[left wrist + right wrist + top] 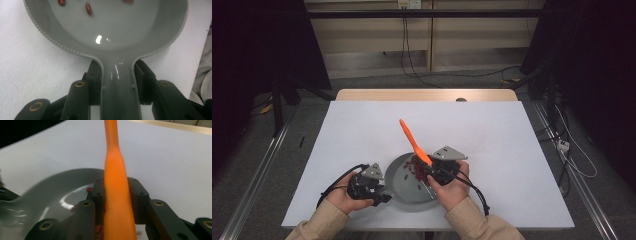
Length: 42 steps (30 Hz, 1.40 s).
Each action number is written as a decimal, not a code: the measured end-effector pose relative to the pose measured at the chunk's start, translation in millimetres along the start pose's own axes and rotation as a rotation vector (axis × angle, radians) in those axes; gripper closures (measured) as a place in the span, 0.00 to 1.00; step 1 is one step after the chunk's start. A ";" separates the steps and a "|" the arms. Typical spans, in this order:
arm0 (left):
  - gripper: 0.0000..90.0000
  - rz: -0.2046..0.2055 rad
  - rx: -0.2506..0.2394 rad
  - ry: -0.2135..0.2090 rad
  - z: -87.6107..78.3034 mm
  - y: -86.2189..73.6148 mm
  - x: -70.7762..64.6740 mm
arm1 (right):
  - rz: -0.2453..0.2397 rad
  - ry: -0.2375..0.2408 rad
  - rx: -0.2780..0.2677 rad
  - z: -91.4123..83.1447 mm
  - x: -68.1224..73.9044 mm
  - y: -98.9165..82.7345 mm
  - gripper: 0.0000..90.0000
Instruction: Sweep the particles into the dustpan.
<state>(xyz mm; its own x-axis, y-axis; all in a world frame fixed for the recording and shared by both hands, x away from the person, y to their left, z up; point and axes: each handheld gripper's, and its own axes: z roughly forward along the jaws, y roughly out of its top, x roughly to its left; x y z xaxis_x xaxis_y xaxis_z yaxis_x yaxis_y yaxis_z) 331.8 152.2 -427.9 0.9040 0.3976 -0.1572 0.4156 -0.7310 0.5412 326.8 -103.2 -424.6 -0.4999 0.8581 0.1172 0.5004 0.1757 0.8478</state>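
Grey pan (408, 187) sat at the near edge of the white table (362, 130), and your left gripper (371, 186) was clamped on its handle, jaws pressed to both sides as the left gripper view showed. Just beyond, your right gripper (435, 170) hung over the pan's right side, clenched on an orange spatula (414, 142) whose handle slanted up and away toward the table's middle. Red beans (413, 167) lay in the pan beside that gripper.
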 end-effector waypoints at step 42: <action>0.70 -0.044 0.000 0.018 4.5 6.8 2.1 | -0.054 -0.012 -0.096 5.9 -14.7 -9.3 0.79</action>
<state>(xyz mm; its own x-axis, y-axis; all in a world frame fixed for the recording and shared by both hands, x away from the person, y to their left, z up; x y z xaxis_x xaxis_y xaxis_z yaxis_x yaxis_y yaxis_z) 337.0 145.5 -428.2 0.8830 0.4391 -0.1659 0.4547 -0.7127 0.5341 333.6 -114.6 -437.2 -0.5157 0.8544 0.0640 0.4022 0.1754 0.8986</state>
